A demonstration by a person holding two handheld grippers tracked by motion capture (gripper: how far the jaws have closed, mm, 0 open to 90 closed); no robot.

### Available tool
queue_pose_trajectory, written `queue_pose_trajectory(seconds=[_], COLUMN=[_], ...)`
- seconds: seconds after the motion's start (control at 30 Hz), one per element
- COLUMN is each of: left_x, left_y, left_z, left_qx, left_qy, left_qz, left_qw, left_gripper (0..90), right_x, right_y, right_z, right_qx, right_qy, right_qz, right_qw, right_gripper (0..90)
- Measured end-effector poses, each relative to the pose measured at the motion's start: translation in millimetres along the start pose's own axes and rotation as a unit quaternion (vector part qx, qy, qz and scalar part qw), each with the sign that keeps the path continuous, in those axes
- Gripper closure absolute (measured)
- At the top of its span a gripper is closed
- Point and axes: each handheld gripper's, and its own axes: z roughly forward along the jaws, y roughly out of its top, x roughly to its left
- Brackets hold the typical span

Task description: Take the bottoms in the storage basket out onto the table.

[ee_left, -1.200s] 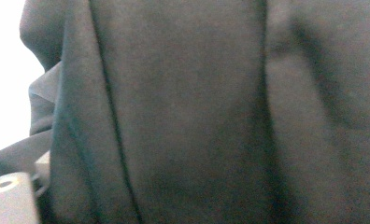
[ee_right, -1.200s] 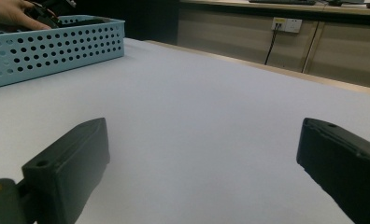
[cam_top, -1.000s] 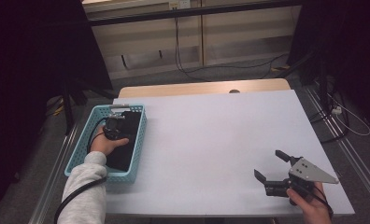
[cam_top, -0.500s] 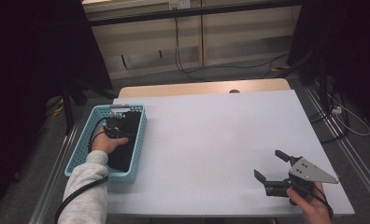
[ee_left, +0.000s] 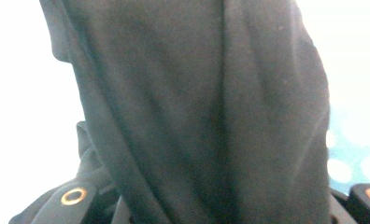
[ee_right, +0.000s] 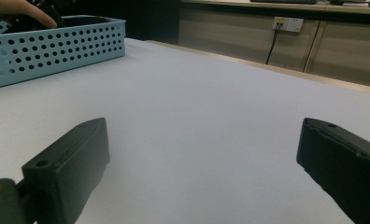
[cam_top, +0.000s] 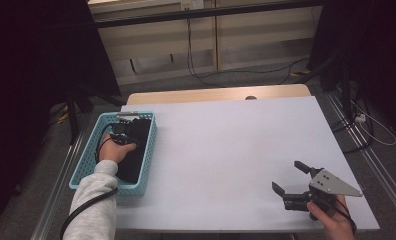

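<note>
A light blue perforated basket (cam_top: 84,172) stands at the table's left edge with a black cloth (cam_top: 135,159) lying in it. My left gripper (cam_top: 123,131) reaches down into the basket's far end, the hand behind it. Its jaws have just been closing, and in the left gripper view a bunched fold of the black cloth (ee_left: 197,93) runs from one jaw to the other, gripped. My right gripper (cam_top: 287,175) rests low over the table's near right corner, open, with bare table between its jaws (ee_right: 202,154).
The white table (cam_top: 226,150) stretches wide between basket and right gripper. A wooden desk strip (cam_top: 211,94) borders its far edge. Cables (cam_top: 201,75) trail on the floor beyond, and a wall socket (ee_right: 288,23) sits on the cabinets. The basket (ee_right: 57,46) shows far left in the right gripper view.
The left hand has shifted only slightly inside the basket. The right gripper has stayed where it was, still open.
</note>
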Motion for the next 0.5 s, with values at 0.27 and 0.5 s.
queue_pose_trajectory(seconds=[0.27,0.5], left_x=[8.9,3.6], left_y=[7.1,23.2], left_z=[-31.5,-68.8], left_qx=[-0.018,-0.060], left_qy=[0.003,-0.003], left_qz=[-0.018,-0.021], left_qw=[0.9997,0.9980], left_gripper=[72.2,72.2], right_x=[-1.6,-0.2], right_y=[-0.8,-1.0], right_z=[-1.1,1.2], right_qx=[-0.001,0.002], right_qy=[-0.006,-0.003], right_qz=[0.006,0.006], right_qw=[1.0000,1.0000], right_gripper=[1.6,1.6])
